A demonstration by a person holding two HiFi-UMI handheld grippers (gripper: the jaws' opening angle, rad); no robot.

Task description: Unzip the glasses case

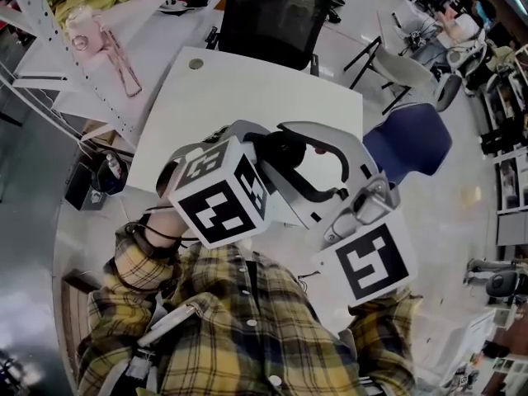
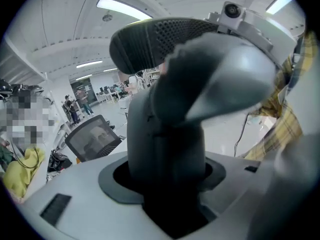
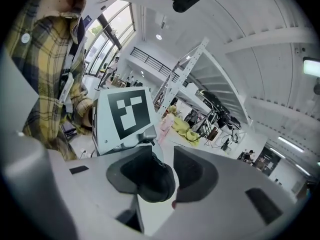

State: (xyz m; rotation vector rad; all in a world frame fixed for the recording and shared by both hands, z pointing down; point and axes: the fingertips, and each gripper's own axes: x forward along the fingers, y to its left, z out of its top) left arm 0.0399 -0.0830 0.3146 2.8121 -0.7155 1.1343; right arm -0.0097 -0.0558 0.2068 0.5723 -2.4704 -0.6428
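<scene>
- Left tongs (image 2: 167, 196): clamped on the dark grey glasses case (image 2: 167, 129), which stands up out of the gap between my jaws.
- Right tongs (image 3: 169, 176): jaws apart, pressing on nothing; a dark rounded end sits by one jaw.
- Both held close against my plaid shirt (image 1: 239, 320), above the near edge of the white bench (image 1: 247, 81).

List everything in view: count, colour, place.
glasses case: 1, dark grey, between the jaws of the left gripper
table: 1, white, before the person
office chair: 1, black mesh, behind table
side chair: 1, blue, right of table
pink item: 1, pink, far upper left
shirt: 1, yellow plaid, on person
left gripper: 1, grey, shut on case
right gripper: 1, grey, jaws apart, gripping nothing
</scene>
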